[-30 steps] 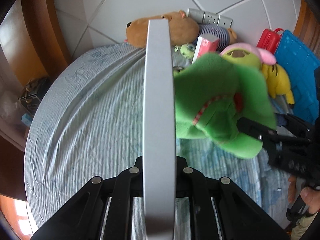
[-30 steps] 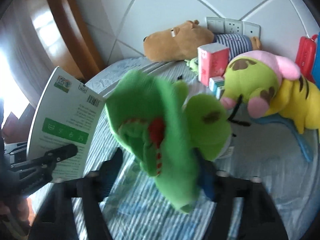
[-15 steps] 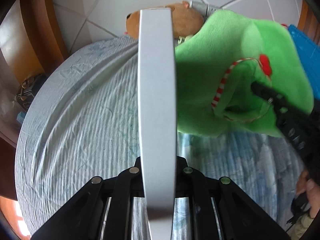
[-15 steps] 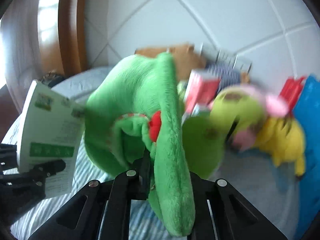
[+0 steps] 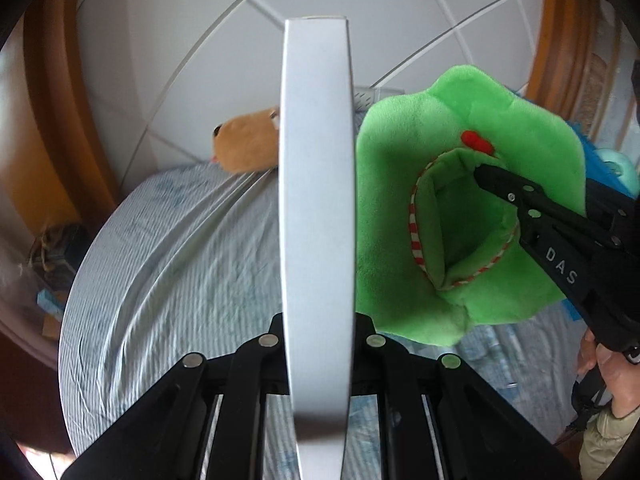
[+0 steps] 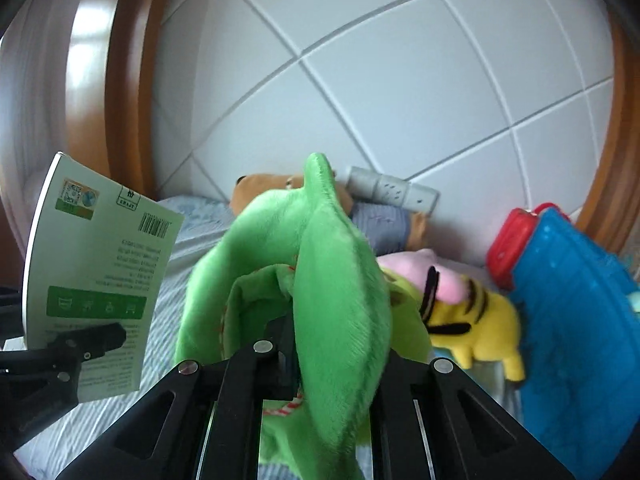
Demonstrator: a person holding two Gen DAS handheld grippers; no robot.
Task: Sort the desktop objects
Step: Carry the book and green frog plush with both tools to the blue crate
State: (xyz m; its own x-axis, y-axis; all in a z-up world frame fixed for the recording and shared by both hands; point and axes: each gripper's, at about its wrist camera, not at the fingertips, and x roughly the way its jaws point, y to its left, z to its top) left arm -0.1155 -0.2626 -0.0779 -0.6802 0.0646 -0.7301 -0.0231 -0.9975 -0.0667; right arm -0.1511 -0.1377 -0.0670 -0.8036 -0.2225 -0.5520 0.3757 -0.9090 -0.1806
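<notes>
My left gripper (image 5: 318, 320) is shut on a flat white box (image 5: 316, 200), seen edge-on and held upright above the table. The box's printed green-and-white face shows in the right wrist view (image 6: 96, 272), with the left gripper (image 6: 92, 340) clamped on its lower edge. My right gripper (image 6: 320, 360) is shut on a green plush toy (image 6: 320, 280) with red-and-white trim. It holds the toy in the air to the right of the box. The toy (image 5: 460, 220) and the right gripper (image 5: 504, 188) also show in the left wrist view.
A round table with a blue striped cloth (image 5: 180, 240) lies below. At the back by the tiled wall lie a brown plush (image 5: 244, 144), a yellow striped plush (image 6: 476, 324), a pink-and-green plush (image 6: 412, 268), a red case (image 6: 508, 244), a blue board (image 6: 576, 328) and a power strip (image 6: 392, 192).
Both grippers have risen and tilted up, so more wall shows. The green plush has been lifted off the table and now hangs beside the white box.
</notes>
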